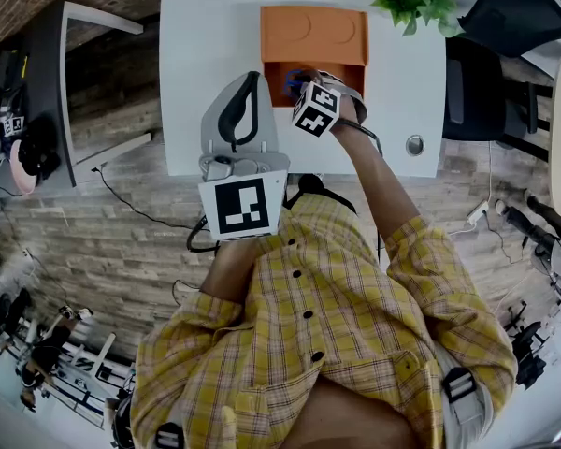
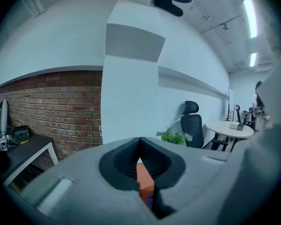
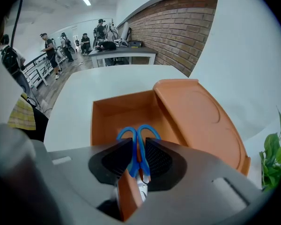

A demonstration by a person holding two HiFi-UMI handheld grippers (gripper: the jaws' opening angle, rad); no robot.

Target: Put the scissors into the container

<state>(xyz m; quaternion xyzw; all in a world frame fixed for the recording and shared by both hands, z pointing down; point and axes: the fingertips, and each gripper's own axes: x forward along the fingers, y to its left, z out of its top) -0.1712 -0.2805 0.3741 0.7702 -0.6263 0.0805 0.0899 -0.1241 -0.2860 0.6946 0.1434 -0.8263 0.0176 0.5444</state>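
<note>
**Right gripper (image 3: 139, 159) holding the scissors (image 3: 138, 142) at the orange container (image 3: 105, 118).**
My right jaws are clamped on the scissors just below the blue handle loops, which point out over the open container on the white worktop (image 1: 206, 54). Its lid (image 3: 201, 121) lies folded back. My left gripper (image 2: 140, 142) hangs nearby, its jaws pressed together on nothing.

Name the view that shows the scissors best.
Right gripper view: the scissors sit clamped between its jaws, blue handles over the orange container. Head view shows only a blue bit; left gripper view, a sliver.
</note>
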